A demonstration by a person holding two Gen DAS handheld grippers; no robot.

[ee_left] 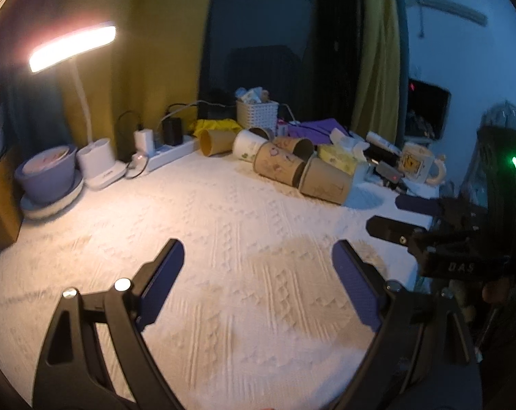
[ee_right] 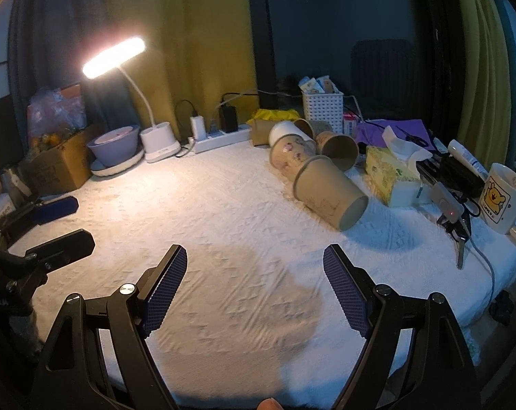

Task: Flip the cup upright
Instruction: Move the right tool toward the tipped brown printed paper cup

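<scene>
Paper cups lie tipped over at the far side of the cloth — none righted yet, both grippers spread wide and empty.

The left gripper and right gripper hover over bare white tablecloth, well apart from the heap. The nearest cup is a plain brown paper one lying on its side, mouth towards the pile and base towards the right, touching a printed cup behind it and near a tissue box. It looks light and thin-walled, so it would probably crush under a hard squeeze and roll at a nudge — I judge the best hold is across the mid-wall, gently, or nearer the stiffer rolled rim, then swinging the base down onto the cloth.
</scene>
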